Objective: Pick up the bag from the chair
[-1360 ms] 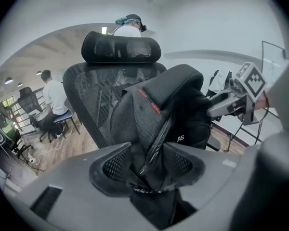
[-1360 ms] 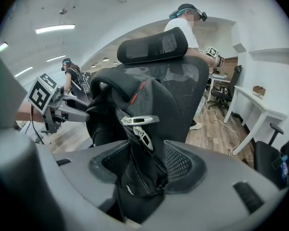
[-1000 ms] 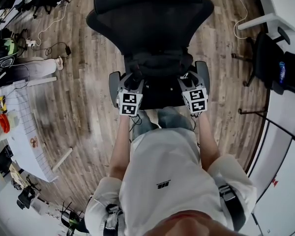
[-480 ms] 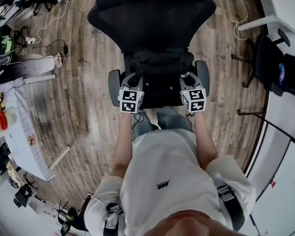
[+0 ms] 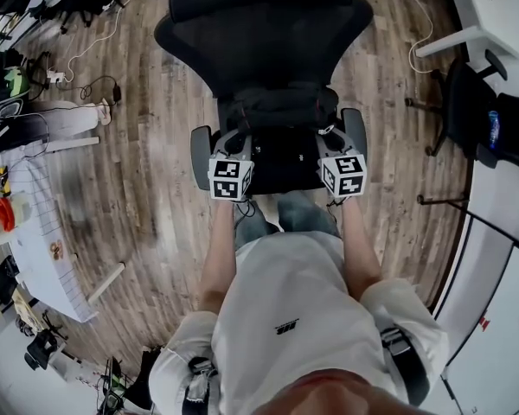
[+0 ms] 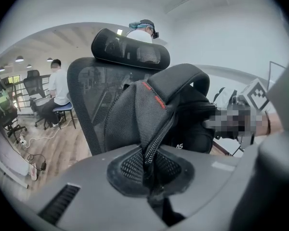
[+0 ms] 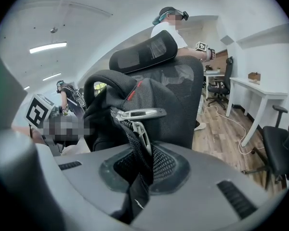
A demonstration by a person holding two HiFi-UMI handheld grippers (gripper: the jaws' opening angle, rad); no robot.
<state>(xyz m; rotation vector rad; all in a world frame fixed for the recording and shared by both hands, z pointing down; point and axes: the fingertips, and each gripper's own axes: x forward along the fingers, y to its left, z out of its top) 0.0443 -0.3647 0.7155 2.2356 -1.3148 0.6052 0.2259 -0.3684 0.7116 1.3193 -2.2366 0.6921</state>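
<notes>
Stood facing a black office chair (image 5: 259,24) on a wood floor (image 5: 147,171), a gripper in each hand. Held the black mesh bag (image 5: 277,109) from both sides, over the seat and just in front of the backrest. Could not tell whether resting on the seat or hanging clear of it. Had the left gripper (image 5: 234,138) at the bag's left end and the right gripper (image 5: 330,135) at its right end, marker cubes toward the body.

In the left gripper view, had the jaws of the left gripper (image 6: 149,179) clamped together on a fold of the bag (image 6: 149,112), with mesh and a zip line pinched between them. Showed a red-trimmed carry handle (image 6: 176,83) arching over the top, with the chair's mesh backrest (image 6: 86,95) and headrest (image 6: 130,49) right behind.

In the right gripper view, had the jaws of the right gripper (image 7: 137,179) likewise closed tight on the bag (image 7: 115,105), on mesh fabric beside a zip, with a silver zip pull (image 7: 137,113) sticking out just above. Saw the backrest (image 7: 183,95) directly behind the bag, a white bench (image 7: 260,93) well off to the right, and a second person standing beyond the chair.
</notes>
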